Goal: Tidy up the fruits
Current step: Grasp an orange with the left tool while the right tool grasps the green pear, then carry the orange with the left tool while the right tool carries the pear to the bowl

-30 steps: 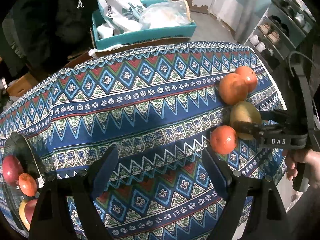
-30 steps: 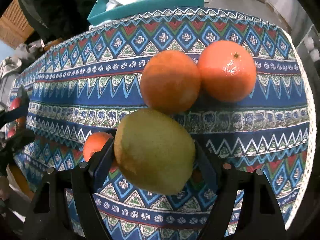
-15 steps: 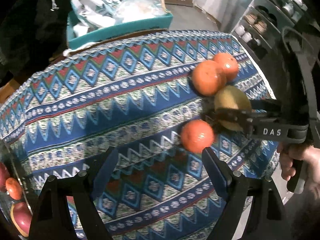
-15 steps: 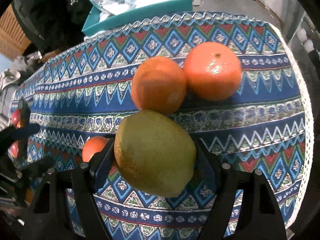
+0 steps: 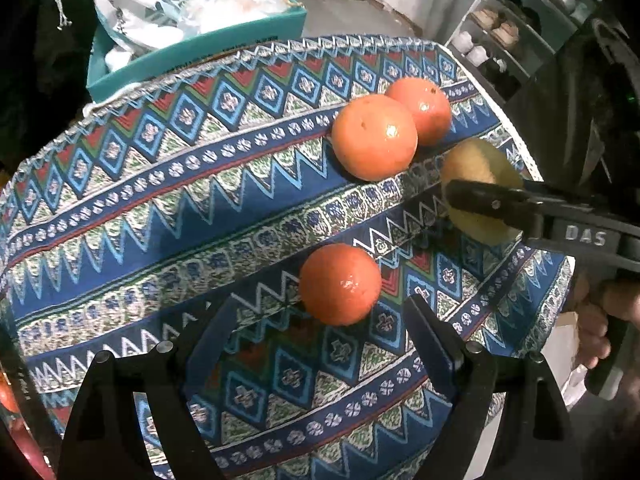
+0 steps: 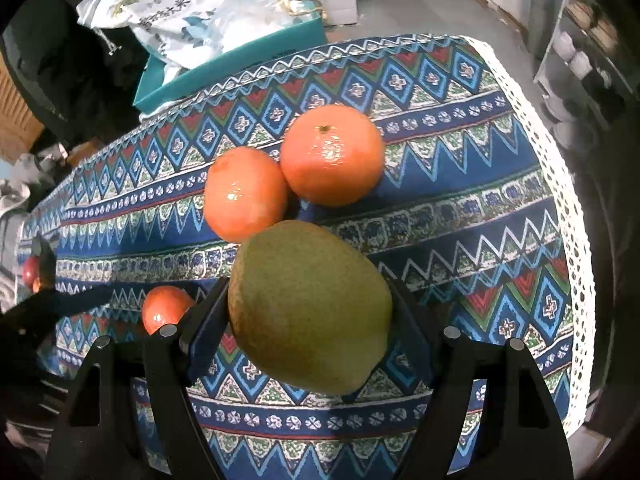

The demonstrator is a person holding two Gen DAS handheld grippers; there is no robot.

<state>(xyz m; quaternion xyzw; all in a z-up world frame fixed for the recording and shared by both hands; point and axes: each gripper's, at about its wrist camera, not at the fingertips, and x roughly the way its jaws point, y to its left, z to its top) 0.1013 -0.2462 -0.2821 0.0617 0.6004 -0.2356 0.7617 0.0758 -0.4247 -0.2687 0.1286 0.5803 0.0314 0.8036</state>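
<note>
My right gripper (image 6: 308,320) is shut on a yellow-green pear (image 6: 310,306) and holds it above the patterned tablecloth (image 6: 480,208); the pear also shows in the left wrist view (image 5: 478,188). My left gripper (image 5: 316,332) is open, with a small orange (image 5: 340,284) just ahead between its fingers, apart from them. Two larger oranges (image 5: 374,136) (image 5: 420,110) sit touching each other beyond it. In the right wrist view they lie just past the pear (image 6: 244,194) (image 6: 332,154), and the small orange (image 6: 166,306) is at lower left.
A teal box (image 5: 192,52) with white bags stands behind the table's far edge. Shelves with jars (image 5: 492,44) are at the right. Red fruit (image 6: 30,270) on a dark plate shows at the far left of the table. The table's right edge (image 6: 560,184) is close.
My left gripper has moved right and forward toward the small orange, which now lies between its fingers. My right gripper has lifted the pear up and back from the two oranges.
</note>
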